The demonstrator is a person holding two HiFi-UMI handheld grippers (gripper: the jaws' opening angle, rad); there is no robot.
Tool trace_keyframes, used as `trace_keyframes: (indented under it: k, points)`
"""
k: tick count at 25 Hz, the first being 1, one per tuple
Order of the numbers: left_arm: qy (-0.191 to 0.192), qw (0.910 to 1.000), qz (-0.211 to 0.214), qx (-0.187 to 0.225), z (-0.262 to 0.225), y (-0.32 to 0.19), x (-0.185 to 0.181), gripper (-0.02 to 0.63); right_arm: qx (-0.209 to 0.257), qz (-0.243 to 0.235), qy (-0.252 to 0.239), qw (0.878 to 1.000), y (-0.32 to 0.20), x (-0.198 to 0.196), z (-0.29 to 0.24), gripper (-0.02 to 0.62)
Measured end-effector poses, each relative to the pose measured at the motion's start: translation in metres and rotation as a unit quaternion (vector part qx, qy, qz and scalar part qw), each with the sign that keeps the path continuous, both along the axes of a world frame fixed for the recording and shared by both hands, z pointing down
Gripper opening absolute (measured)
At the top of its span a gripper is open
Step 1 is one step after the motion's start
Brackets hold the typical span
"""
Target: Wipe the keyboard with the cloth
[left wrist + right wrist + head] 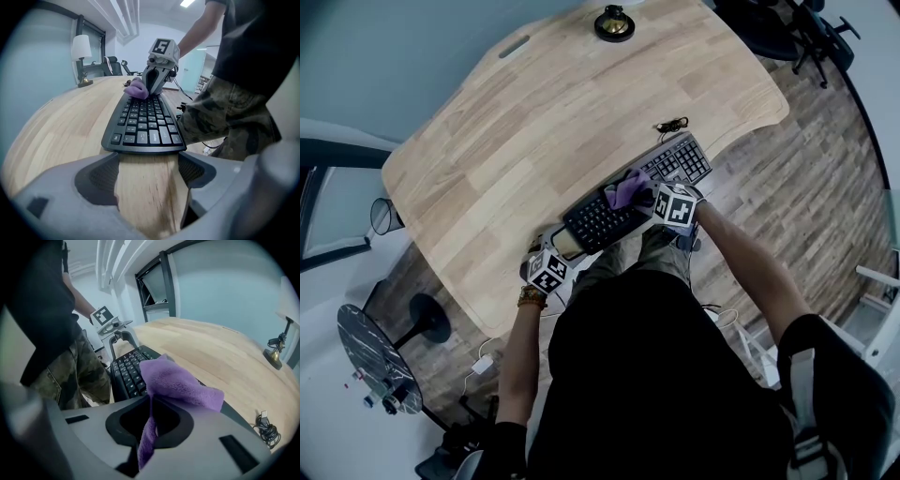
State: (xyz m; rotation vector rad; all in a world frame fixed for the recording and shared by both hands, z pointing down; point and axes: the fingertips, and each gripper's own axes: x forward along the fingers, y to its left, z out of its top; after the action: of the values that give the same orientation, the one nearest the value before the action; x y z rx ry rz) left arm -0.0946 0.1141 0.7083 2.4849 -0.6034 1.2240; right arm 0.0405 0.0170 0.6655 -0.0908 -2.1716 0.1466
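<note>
Cloth [180,385], purple, is clamped in the right gripper [151,401], bunched on the keyboard [598,220] keys. Left gripper [147,164], jaws apart, holds nothing and sits just beside the keyboard's end, over the worktop [56,126].

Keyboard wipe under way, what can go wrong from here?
The left claw is open, short of the keyboard, which sits unheld at the edge of the desk; a stroke may shove it off.
The right claw pinches only a thin fold of the cloth; keys could drag it free.
</note>
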Motion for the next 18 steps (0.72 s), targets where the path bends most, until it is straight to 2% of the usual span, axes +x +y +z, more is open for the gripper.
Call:
trace_keyframes:
  k: [2,4,7,9,11,13,16,18]
  points:
    - [0.0,1.0,0.0,0.0,0.0,0.0,0.0,0.394,-0.001,0.0,-0.022,1.0,0.002,0.001,-0.006,0.018]
    - [0.0,1.0,0.0,-0.001,0.0,0.0,0.001,0.394,0.004,0.013,-0.073,0.997,0.0,0.001,-0.025,0.026]
    - [-0.001,1.0,0.002,-0.001,0.0,0.0,0.002,0.394,0.033,0.083,-0.145,0.985,-0.017,0.006,-0.064,0.121]
    - [0.0,1.0,0.003,-0.001,0.0,0.0,0.0,0.394,0.051,0.146,-0.157,0.975,-0.035,0.014,-0.072,0.182]
    - [0.001,1.0,0.002,-0.001,0.0,0.0,0.0,0.394,0.055,0.189,-0.136,0.971,-0.048,0.022,-0.061,0.206]
    - [0.002,1.0,0.002,0.0,0.0,0.0,0.0,0.394,0.05,0.19,-0.095,0.976,-0.047,0.024,-0.037,0.193]
    - [0.002,1.0,0.002,0.0,0.001,0.0,0.0,0.394,0.051,0.175,-0.056,0.982,-0.037,0.016,-0.011,0.054]
    - [0.003,1.0,0.002,0.0,0.001,-0.001,0.0,0.394,0.056,0.153,-0.047,0.986,-0.034,0.005,-0.008,0.035]
